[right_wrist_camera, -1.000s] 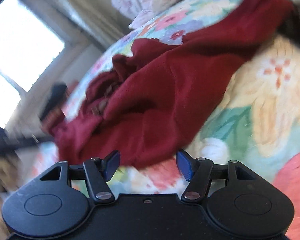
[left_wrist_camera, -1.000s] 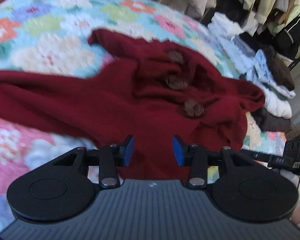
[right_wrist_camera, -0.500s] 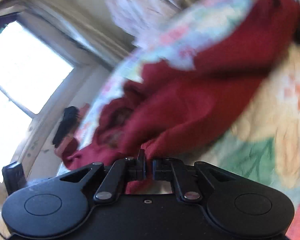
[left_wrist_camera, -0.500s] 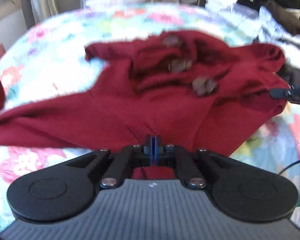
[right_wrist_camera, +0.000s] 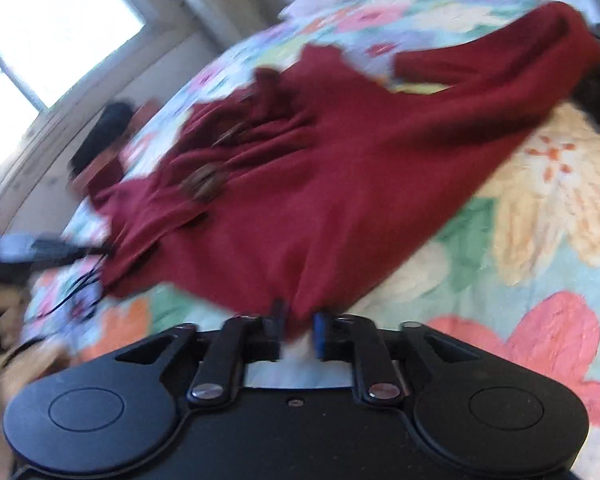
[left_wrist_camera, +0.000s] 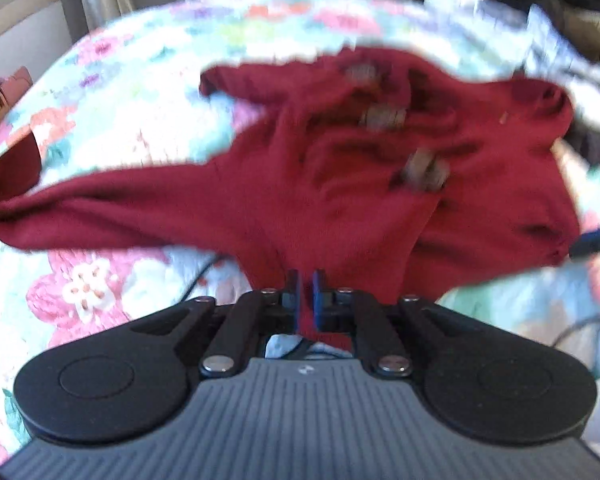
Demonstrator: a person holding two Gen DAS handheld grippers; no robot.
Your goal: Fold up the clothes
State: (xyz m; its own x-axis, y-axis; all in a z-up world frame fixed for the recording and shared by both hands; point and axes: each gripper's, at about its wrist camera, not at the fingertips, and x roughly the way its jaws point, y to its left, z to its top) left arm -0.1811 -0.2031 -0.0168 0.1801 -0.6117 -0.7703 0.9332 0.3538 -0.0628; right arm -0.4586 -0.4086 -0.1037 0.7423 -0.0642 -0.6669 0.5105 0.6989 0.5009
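**Both grippers have taken the hem of the cardigan**

A second ago both sets of jaws stood spread above the near edge of the red cardigan (left_wrist_camera: 320,184); half a second ago they had clamped down on it. Since then both have eased a little wider, yet red cloth sits between the pads in each view. The left gripper (left_wrist_camera: 306,294) has its jaws nearly together with a strip of hem pinched between them. The right gripper (right_wrist_camera: 298,326) shows a somewhat wider gap, filled by a thicker bunch of the same edge; it looks held, though blur makes the contact hard to judge.

The cardigan lies spread on the flowered bedspread (left_wrist_camera: 100,280), buttons (left_wrist_camera: 424,168) facing up, one sleeve trailing off to the left in the left view. Its near edge now rises off the bed toward both grippers, where before it lay flat. The right gripper shows at the right edge of the left view, at the garment's other corner.

This reads as the grasp just completed and the lift begun: the hem can likely be carried over toward the collar for a first fold. The loosened right grip may let the cloth slip.
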